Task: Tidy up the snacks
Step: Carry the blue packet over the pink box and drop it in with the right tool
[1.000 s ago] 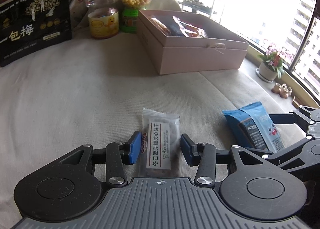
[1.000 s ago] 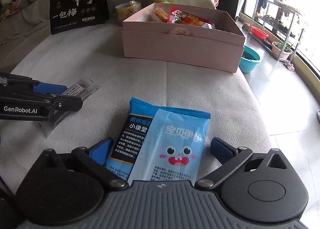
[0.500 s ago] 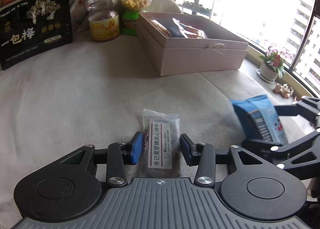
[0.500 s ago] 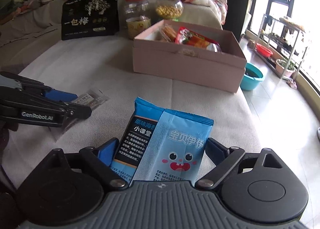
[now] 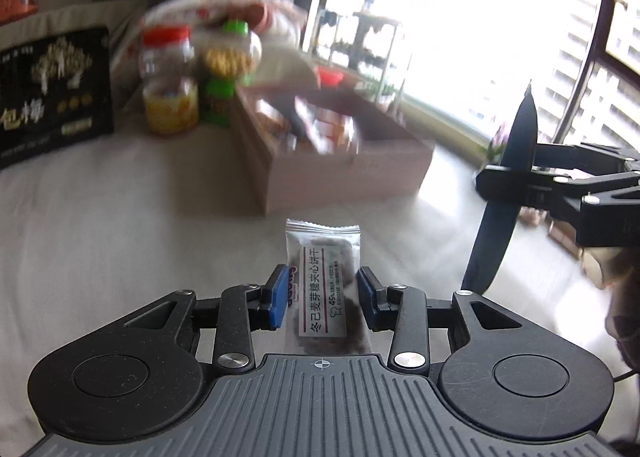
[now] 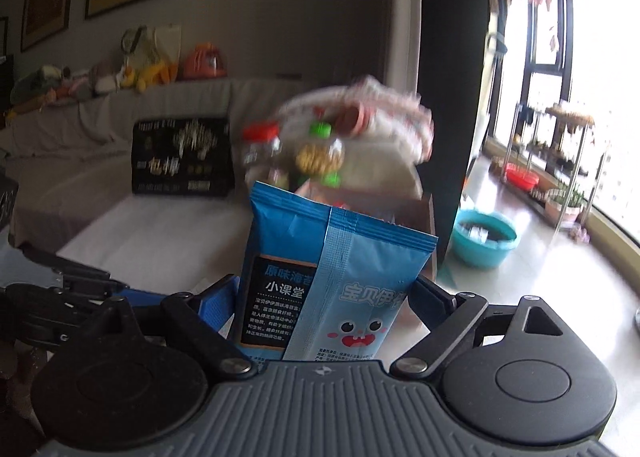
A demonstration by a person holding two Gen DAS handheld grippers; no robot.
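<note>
Between the right tongs, a glossy blue pouch.

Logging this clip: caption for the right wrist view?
Right hand-held gripper shut on blue snack packet, pink box behind.

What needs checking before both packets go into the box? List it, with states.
1. Right gripper shut on blue packet: ok, packet lifted upright.
2. Left gripper shut on biscuit packet: ok, pads at both edges.
3. Biscuit packet lifted off the cloth: cannot tell.
4. Box open ahead: ok, no lid on it.
5. Free room inside the box: cannot tell, blurred; snacks already lie in it.
6. Grippers apart from each other: ok, right one off to the side in the left view.
</note>
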